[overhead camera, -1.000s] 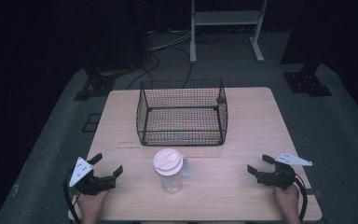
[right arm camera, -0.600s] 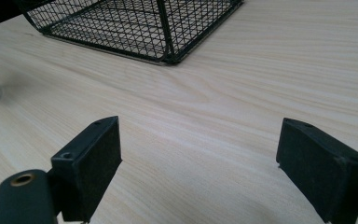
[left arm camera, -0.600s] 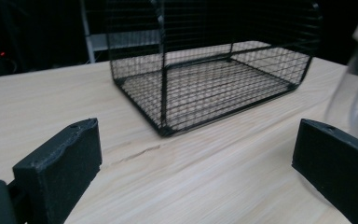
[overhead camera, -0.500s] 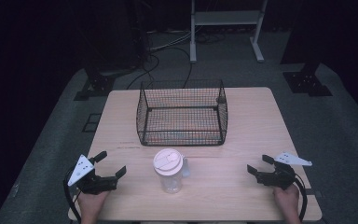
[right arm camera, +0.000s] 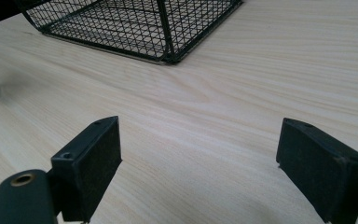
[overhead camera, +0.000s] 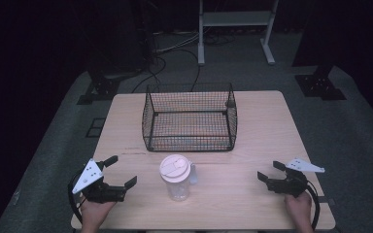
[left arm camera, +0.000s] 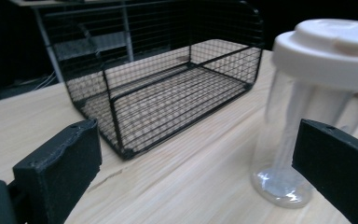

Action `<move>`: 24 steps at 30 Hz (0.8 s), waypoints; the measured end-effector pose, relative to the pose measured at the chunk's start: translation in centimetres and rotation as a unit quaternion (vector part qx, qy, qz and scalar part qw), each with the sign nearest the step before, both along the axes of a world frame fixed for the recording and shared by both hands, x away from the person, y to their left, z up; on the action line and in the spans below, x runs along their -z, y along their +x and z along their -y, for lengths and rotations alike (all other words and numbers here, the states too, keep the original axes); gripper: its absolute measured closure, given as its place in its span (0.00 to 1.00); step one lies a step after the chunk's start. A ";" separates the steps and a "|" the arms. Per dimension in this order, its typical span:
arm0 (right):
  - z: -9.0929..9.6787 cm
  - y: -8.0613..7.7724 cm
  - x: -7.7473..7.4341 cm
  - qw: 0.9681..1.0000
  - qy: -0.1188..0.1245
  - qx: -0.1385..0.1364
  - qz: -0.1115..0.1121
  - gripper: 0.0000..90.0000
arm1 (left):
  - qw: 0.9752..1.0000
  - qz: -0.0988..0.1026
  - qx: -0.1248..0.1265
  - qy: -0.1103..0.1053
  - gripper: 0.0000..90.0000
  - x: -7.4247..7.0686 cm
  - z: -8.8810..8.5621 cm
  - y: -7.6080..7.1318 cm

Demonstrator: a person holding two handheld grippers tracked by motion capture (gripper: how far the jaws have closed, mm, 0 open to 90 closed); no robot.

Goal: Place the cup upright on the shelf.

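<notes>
A clear cup [overhead camera: 176, 178] with a white lid is seen upright near the tabletop's [overhead camera: 267, 126] front edge, about midway along it. A wire basket [overhead camera: 190, 116] is set behind it, toward the back edge. The left gripper [overhead camera: 120, 171], near the front left corner, is held wide open, nothing gripped. The right gripper [overhead camera: 271, 171], near the front right corner, is likewise spread open and empty.

Nothing here can be read. The pale lid of the clear cup [overhead camera: 176, 170] near the desk's [overhead camera: 262, 121] front edge is plain, with no print or logo. The black wire basket [overhead camera: 190, 116] carries no tag. The grey plates on the left gripper [overhead camera: 118, 171] and right gripper [overhead camera: 271, 171] bear no markings that I can make out.
</notes>
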State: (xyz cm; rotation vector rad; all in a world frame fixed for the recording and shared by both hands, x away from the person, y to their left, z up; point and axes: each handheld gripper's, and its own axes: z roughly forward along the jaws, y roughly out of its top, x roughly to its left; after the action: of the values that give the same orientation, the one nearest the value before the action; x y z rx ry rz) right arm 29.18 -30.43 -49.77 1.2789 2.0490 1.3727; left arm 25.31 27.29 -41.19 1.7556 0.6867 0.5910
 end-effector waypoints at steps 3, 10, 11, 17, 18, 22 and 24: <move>0.0 0.0 0.0 1.000 0.000 0.000 0.000 0.14 | 1.000 0.004 0.009 0.004 0.00 -0.6 0.5 -0.3; 0.0 0.0 0.0 1.000 -0.001 -0.002 0.001 0.14 | 0.999 0.009 0.033 0.005 0.01 -1.9 1.2 -1.0; 0.0 0.0 0.0 1.000 -0.001 -0.002 0.002 0.14 | 0.999 0.009 0.038 0.008 0.01 -2.1 1.3 -1.0; 0.0 0.0 0.0 1.000 0.000 -0.002 0.001 0.14 | 0.997 0.008 0.069 0.024 0.00 -2.9 2.7 -1.4; 0.0 0.0 0.0 1.000 -0.001 -0.002 0.002 0.14 | 0.997 0.009 0.074 0.029 0.00 -3.0 3.0 -1.3; 0.0 0.0 0.0 1.000 0.000 -0.002 0.001 0.14 | 0.995 0.003 0.090 0.039 0.00 -3.2 3.9 -1.2; 0.0 0.0 0.0 1.000 0.000 -0.002 0.002 0.14 | 0.994 -0.002 0.098 0.042 0.00 -3.2 4.3 -1.1</move>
State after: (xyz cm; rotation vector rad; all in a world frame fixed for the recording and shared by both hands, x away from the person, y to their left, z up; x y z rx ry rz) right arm 29.14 -30.41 -49.75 1.2714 2.0511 1.3757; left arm 24.23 23.00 -37.96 1.8768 0.4897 0.4872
